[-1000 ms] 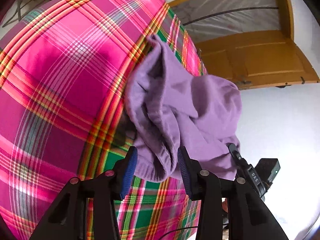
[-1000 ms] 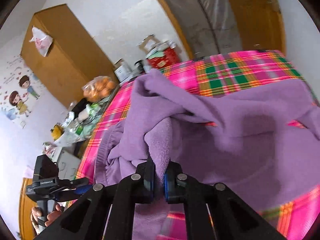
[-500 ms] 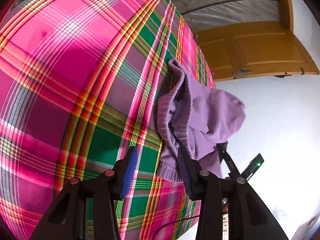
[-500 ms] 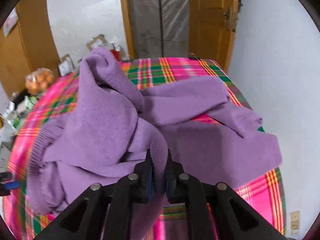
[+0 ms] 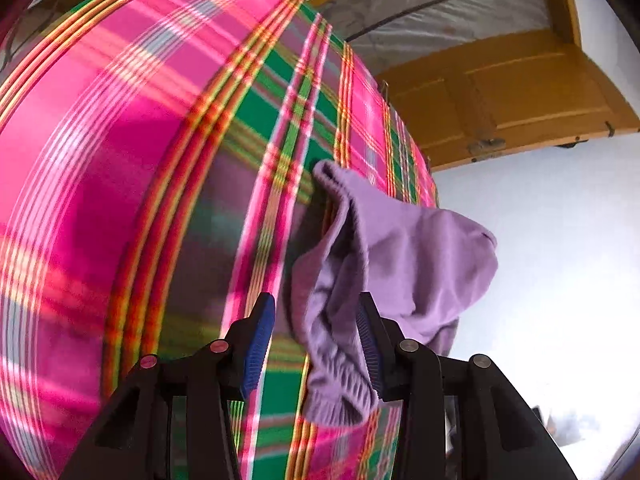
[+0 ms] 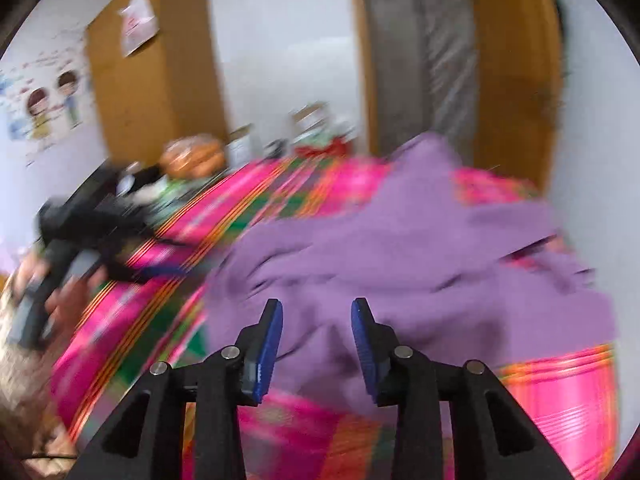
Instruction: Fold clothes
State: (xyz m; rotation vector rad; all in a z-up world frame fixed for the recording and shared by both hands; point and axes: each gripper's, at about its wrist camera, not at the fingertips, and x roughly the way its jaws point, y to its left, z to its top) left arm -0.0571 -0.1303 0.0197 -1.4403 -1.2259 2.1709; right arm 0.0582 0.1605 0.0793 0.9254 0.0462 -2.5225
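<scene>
Sweater, purple, heaped on the plaid cloth, spread from 9 to 3 o'clock ahead of the right gripper in the right wrist view; much blurred there. Bare plaid at 7 and at 4 o'clock of the heap, plain room for moving. Cloth edge falling away at 3 o'clock toward the white wall. In the left wrist view, plaid cloth filling everything from 7 to 12 o'clock, bare and wide; edge curving down at 1 to 3 o'clock, with the door beyond at 1 o'clock and white wall at 3. Clutter along the far side of the cloth at 10 to 12 o'clock in the right wrist view: a bag of orange things, boxes, a red item, too blurred to sort; cabinet behind at 11. Left gripper seen from the right camera at 9 o'clock, dark, low over the plaid, a hand on its grip. Right gripper spread wide, blue pads apart, nothing pinched, sweater lying just past the tips. Left gripper likewise spread wide; ribbed hem hanging between the fingers, close by the right-hand pad, contact not certain, no pinch; the rest of the sweater bunched up toward 1 o'clock.
</scene>
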